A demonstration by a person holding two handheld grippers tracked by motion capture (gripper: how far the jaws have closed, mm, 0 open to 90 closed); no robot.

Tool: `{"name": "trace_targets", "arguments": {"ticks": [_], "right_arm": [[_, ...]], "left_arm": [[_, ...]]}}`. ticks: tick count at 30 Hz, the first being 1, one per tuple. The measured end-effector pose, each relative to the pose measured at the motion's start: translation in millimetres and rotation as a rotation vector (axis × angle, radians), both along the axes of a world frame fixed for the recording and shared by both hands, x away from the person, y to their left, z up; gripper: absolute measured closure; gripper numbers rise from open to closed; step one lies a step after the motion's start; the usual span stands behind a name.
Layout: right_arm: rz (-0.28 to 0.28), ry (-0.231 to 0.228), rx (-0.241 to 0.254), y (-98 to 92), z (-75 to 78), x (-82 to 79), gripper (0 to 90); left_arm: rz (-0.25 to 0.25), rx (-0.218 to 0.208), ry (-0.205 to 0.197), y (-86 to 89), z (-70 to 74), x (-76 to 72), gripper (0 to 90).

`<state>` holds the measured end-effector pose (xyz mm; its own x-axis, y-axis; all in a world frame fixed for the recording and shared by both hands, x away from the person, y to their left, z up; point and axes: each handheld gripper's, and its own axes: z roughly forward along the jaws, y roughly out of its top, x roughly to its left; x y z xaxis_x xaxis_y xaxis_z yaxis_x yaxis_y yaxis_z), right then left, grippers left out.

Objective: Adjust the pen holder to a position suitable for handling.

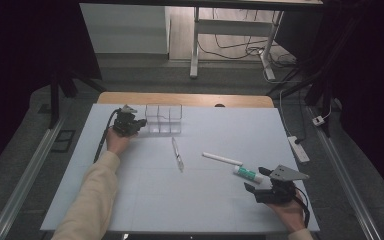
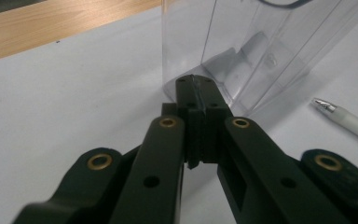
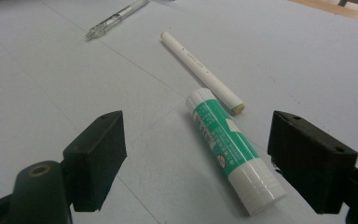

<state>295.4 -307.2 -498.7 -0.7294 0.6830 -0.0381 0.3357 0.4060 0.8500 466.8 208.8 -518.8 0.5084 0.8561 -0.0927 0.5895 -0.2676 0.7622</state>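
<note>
On the counter (image 1: 130, 200) the clear organizer (image 1: 164, 119) stands at the upper middle of the frame, near the far edge. The left hand-held gripper (image 1: 139, 122) sits just left of it, at its wall. Below the organizer lies a pen (image 1: 178, 154); right of that, a marker (image 1: 222, 159), and the glue stick (image 1: 248, 174) just beneath its right end. The right hand-held gripper (image 1: 256, 189) rests at lower right, beside the glue stick.
</note>
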Motion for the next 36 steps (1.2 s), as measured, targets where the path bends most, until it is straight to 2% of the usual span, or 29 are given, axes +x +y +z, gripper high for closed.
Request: {"name": "trace_targets", "arguments": {"ticks": [6,21,36], "right_arm": [[0.015,0.005,-0.009,3.3,-1.2,0.9,19.2],[0.02,0.008,-0.008,3.7,-1.8,1.9,19.2],[0.019,0.012,-0.007,4.0,-2.9,2.3,19.2]], "left_arm": [[-0.005,0.01,0.011,-4.9,0.2,3.5,89.1],[-0.007,-0.004,0.02,-16.4,1.9,10.3,89.1],[-0.049,0.005,0.024,-43.1,5.1,16.8,89.1]]}}
